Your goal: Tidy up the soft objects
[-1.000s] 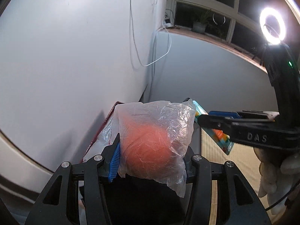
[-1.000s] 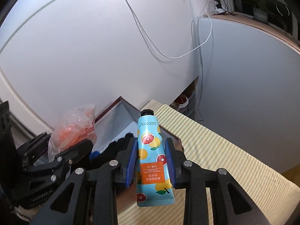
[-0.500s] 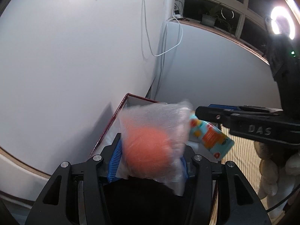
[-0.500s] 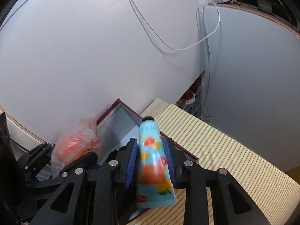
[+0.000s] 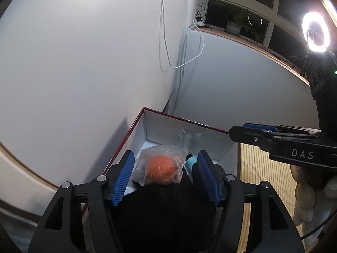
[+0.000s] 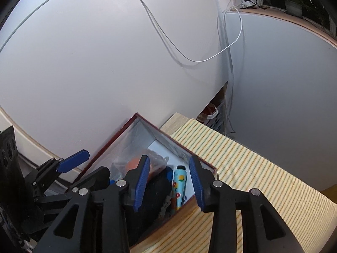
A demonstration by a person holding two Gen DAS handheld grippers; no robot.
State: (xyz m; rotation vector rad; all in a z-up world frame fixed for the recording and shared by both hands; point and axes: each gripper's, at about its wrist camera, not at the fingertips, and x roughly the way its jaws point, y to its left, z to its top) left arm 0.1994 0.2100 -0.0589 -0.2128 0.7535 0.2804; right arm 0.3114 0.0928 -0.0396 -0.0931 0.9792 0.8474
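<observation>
1. Over the red-rimmed box [image 5: 164, 113], at 6 o'clock in the left wrist view, the left gripper [image 5: 166, 175] stands spread, its jaws having just been opening; the bagged orange ball [image 5: 161, 169] lies below and between them, inside the box, with neither pad pressing on it.
2. At 6 o'clock in the right wrist view, the right gripper [image 6: 168, 181] is likewise spread, its jaws having just been opening; the printed tube [image 6: 179, 186] lies on the box floor below the gap, cap toward 12 o'clock, touched by neither pad.
3. Both task items thus rest in the box, the tube just beside a black soft item [image 6: 151, 191] that fills the near part, the bag partly upon it.
4. Step in hand, as judged: release and withdrawal. It is done well by keeping the jaws wide and lifting straight back along the fingers, so that no pad catches the loose plastic of the bag and drags it out.
5. Edges: the box wall nearest the right gripper runs from 10 to 4 o'clock beneath its right finger; a low sideways exit risks striking that rim and shifting the box.
6. Open room: the striped cloth [image 6: 242, 168] from 2 to 5 o'clock offers free surface; the white wall [image 6: 105, 63] crowds 9 to 12 o'clock.
7. The two grippers stand near one another, so staggered withdrawal appears safer.
</observation>
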